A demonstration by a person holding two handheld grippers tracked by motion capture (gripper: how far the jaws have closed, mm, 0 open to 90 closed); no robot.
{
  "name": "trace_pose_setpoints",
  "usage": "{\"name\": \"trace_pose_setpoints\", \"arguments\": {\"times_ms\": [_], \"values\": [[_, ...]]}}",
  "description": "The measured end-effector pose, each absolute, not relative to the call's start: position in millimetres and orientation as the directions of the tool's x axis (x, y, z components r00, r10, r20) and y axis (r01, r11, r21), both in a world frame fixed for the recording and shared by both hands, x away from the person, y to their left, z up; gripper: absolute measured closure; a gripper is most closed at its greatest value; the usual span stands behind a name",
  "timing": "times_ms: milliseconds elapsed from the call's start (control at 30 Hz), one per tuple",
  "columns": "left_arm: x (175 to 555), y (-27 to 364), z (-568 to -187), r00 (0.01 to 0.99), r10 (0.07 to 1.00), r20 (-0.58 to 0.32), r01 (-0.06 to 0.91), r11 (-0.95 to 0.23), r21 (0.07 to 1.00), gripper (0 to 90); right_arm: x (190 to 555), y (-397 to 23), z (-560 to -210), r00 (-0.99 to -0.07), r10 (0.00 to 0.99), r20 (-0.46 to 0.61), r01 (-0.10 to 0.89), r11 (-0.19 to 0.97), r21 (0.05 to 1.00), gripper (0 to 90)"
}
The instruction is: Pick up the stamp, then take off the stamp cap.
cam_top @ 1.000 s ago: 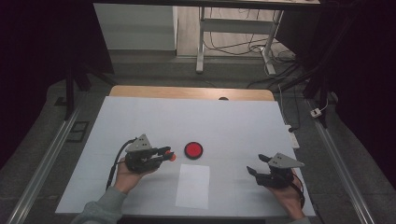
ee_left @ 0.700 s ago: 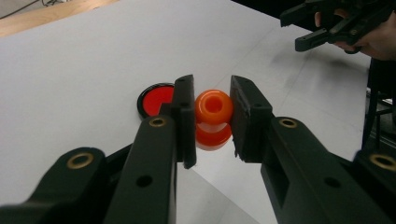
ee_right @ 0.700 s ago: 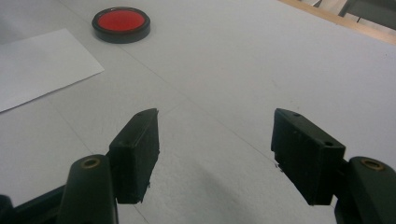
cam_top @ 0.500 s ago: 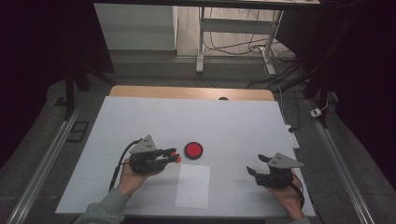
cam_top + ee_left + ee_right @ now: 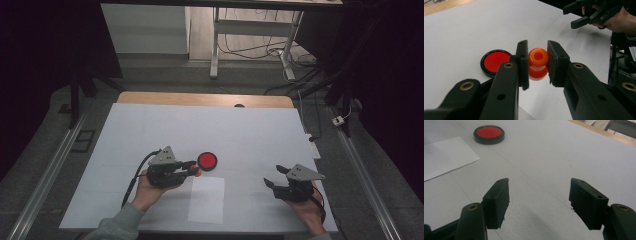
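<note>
Left gripper (image 5: 535, 63) clamped on a small glossy orange ring-shaped piece (image 5: 538, 57), just beside a round red disc with a black rim (image 5: 207, 161) on the white table (image 5: 240, 130). Right gripper (image 5: 539, 202) well apart, jaws spread wide, near a white paper sheet (image 5: 206, 199).

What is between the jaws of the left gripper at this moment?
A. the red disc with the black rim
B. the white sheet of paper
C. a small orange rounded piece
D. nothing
C: in the left gripper view the left gripper has its jaws on both sides of the orange piece, while the red disc lies beside it on the table.
</note>
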State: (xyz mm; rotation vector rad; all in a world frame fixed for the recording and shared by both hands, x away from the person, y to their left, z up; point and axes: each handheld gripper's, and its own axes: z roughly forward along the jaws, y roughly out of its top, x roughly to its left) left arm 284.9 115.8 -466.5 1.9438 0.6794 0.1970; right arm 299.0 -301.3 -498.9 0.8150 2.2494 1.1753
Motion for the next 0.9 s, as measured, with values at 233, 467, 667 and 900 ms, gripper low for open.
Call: {"name": "trace_pose_setpoints", "arguments": {"times_ms": [233, 467, 667, 900], "values": [[285.0, 110.4, -467.2, 0.834, 0.531, -0.153, 0.368, -0.328, 0.87, 72.3, 299.1, -301.4, -499.1, -0.712, 0.69, -0.132, 0.285, 0.456, 0.843, 32.1], [285.5, 109.6, -467.8, 0.834, 0.531, -0.153, 0.369, -0.329, 0.869, 72.3, 298.7, -301.4, -498.6, -0.711, 0.69, -0.135, 0.283, 0.457, 0.844, 32.1], [285.7, 109.2, -467.9, 0.833, 0.532, -0.152, 0.37, -0.33, 0.869, 72.3, 297.8, -301.0, -498.2, -0.711, 0.689, -0.141, 0.275, 0.457, 0.846, 32.2], [285.2, 109.7, -468.2, 0.833, 0.532, -0.156, 0.371, -0.326, 0.87, 72.3, 297.8, -299.9, -496.9, -0.711, 0.689, -0.142, 0.273, 0.456, 0.847, 32.4]]}}
